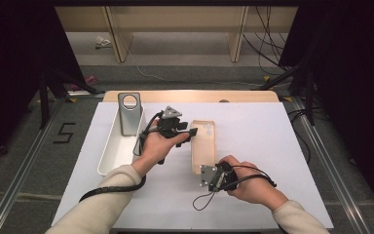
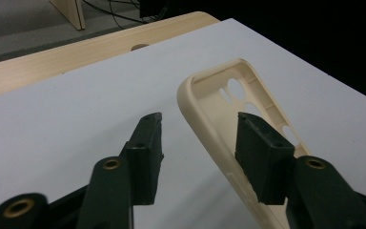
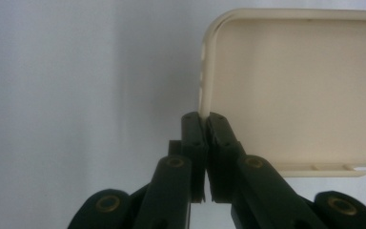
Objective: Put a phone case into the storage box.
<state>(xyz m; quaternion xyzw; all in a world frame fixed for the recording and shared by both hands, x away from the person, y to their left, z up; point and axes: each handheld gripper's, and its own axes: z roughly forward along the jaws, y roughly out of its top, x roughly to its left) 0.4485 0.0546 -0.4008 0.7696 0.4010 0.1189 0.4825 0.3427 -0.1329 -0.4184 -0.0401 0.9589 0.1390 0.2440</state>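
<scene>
Cream phone case (image 1: 203, 146) lies open side up on the white bench (image 1: 253, 146), right of the white tray (image 1: 108, 155), which holds a grey phone-shaped slab (image 1: 128, 113) leaning at its far end. Right gripper (image 3: 203, 116) has its fingers clenched on the case's near side wall, pinning that end. Left gripper (image 2: 198, 143) straddles the opposite long wall near the camera cutouts: one finger (image 2: 262, 157) inside the case, the other outside on the bench side, a gap left on each side of the rim, so not yet grasping.

Judgement: step in hand is getting a second grip on the case. To do it well, close the left fingers squarely on the wall, clear of the cutouts where the rim is thin. Keep the right pinch firm so the soft case doesn't twist or slide. Lift both ends evenly.
</scene>
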